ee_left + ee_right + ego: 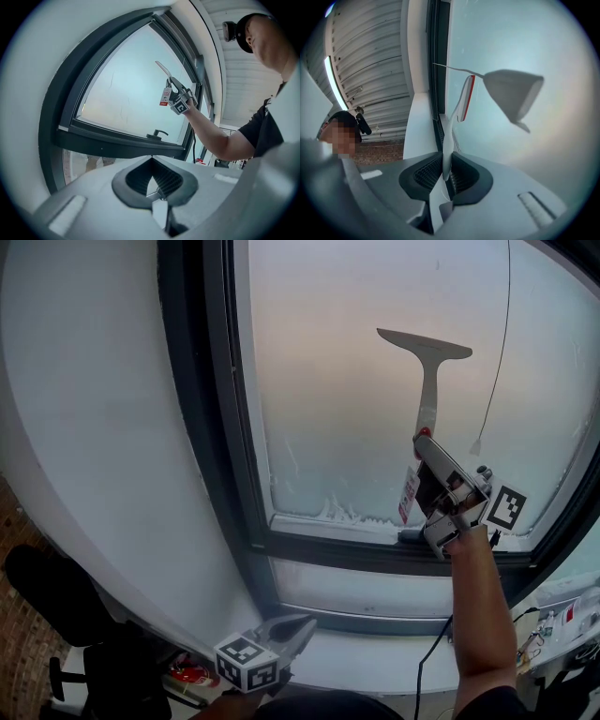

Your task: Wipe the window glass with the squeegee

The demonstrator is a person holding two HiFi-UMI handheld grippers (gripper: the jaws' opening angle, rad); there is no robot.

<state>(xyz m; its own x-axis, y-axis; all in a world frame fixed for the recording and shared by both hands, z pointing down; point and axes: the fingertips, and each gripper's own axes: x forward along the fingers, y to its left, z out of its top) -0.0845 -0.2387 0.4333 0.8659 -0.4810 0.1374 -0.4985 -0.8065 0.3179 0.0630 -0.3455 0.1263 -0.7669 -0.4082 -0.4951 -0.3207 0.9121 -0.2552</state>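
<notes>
L gripper low; R gripper holds squeegee on glass, cord beside.

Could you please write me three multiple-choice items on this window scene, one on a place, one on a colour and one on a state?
1. Where is the left gripper?
A) pressed on the glass
B) low, below the window frame
C) on the squeegee

2. What colour is the window frame?
A) white
B) red
C) dark grey

3. How do the right gripper's jaws stand?
A) shut on the squeegee's handle
B) wide apart
C) shut on nothing

Answers:
1 B: the head view shows it down under the frame, away from the glass.
2 C: the frame round the pale glass is dark grey.
3 A: the right gripper view shows the handle clamped between the jaws.
</notes>
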